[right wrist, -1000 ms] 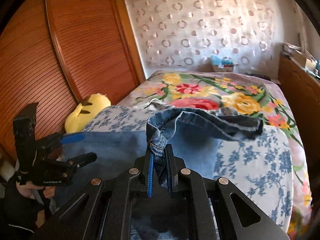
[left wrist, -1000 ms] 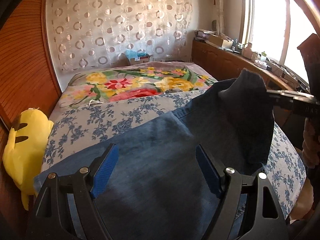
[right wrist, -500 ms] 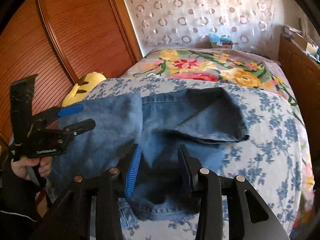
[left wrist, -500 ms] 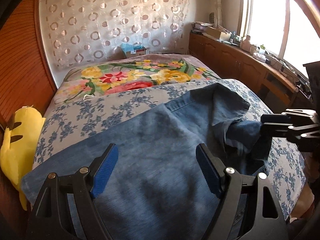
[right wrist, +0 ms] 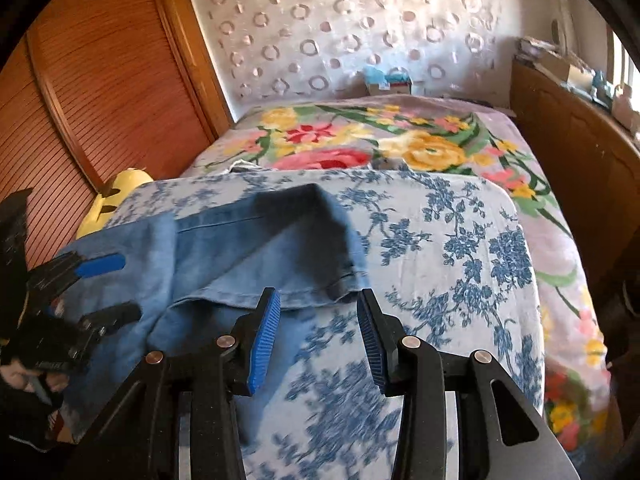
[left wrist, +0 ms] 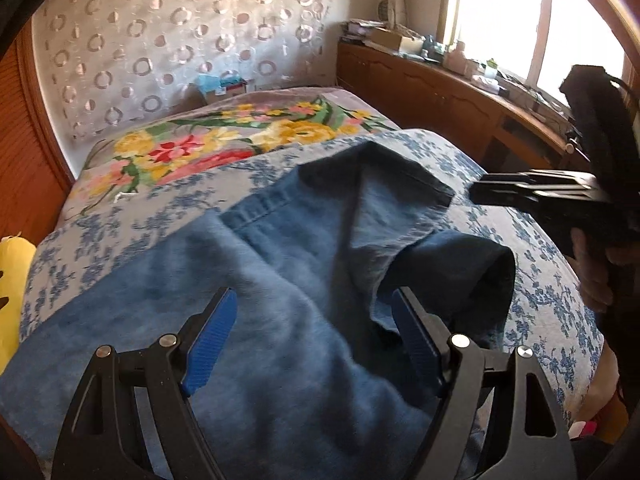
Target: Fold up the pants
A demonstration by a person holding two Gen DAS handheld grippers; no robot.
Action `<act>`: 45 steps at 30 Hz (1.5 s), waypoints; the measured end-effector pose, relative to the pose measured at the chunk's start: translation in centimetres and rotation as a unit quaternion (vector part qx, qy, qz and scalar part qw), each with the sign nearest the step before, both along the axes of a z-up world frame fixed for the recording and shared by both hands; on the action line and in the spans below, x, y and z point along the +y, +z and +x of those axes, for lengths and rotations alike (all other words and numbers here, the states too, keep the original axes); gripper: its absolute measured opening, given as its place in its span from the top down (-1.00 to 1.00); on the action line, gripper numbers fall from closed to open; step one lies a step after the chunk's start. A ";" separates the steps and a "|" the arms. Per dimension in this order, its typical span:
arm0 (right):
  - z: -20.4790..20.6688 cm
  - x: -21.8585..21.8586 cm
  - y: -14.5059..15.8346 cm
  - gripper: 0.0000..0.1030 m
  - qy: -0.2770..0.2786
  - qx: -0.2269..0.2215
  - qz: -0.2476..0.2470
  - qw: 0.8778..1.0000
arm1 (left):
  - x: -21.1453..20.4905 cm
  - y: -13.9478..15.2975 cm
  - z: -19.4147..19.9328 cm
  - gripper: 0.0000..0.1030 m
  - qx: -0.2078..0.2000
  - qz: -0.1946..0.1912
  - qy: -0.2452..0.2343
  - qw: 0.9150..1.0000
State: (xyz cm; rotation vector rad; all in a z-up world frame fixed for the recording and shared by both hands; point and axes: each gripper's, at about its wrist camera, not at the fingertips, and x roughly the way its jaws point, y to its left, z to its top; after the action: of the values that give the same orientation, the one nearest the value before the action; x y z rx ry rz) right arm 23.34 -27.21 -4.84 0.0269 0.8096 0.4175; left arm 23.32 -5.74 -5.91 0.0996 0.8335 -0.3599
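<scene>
Blue denim pants (left wrist: 288,304) lie across the blue-flowered sheet (left wrist: 536,280) on the bed, one end doubled over into a loose hump at the right. In the right wrist view the pants (right wrist: 224,256) lie left of centre with a dark folded corner. My left gripper (left wrist: 314,338) is open and empty, low over the denim; it also shows in the right wrist view (right wrist: 106,288). My right gripper (right wrist: 318,336) is open and empty over bare sheet, just beside the pants' edge; it shows at the right in the left wrist view (left wrist: 484,192).
A floral blanket (right wrist: 360,140) covers the far half of the bed. A yellow plush toy (right wrist: 116,196) lies at the left edge by the wooden sliding doors (right wrist: 100,80). A wooden counter (left wrist: 460,96) with clutter runs along the right under the window.
My right gripper held a pants end up, lowered it, opened and let go, then drew back to the right off the denim. The released end now lies folded over. My left gripper stayed open.
</scene>
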 end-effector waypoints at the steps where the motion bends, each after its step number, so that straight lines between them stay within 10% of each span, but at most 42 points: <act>1: 0.6 0.1 -0.3 0.19 0.002 0.004 0.001 1.000 | -0.2 -0.1 0.1 -0.56 0.002 0.001 -0.001 1.000; 10: 4.2 1.6 -2.2 0.19 0.023 0.041 -0.006 0.999 | -1.3 -0.9 0.3 -0.56 0.017 0.008 -0.006 1.000; 13: 4.6 1.4 -2.2 0.75 0.026 0.036 -0.002 0.999 | -1.8 -1.0 0.4 -0.56 0.020 0.009 -0.011 1.000; 23: 4.2 -2.6 -1.8 0.82 -0.008 0.000 0.030 1.000 | -4.0 -1.4 0.8 -0.56 0.030 0.003 -0.036 0.999; 36: 3.6 -2.6 -1.0 0.83 -0.006 -0.013 0.033 0.999 | -5.5 -2.4 0.3 0.66 0.072 -0.025 -0.076 0.994; 45: 2.0 -1.7 3.1 0.84 0.009 -0.071 0.022 0.997 | -5.0 1.7 -2.3 0.83 0.023 -0.046 -0.085 0.995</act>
State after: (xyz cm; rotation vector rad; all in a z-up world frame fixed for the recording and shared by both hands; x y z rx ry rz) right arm 25.35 -28.94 -1.72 0.0305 0.6612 0.4489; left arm 21.03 -10.77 -4.19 0.0767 0.8551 -0.5614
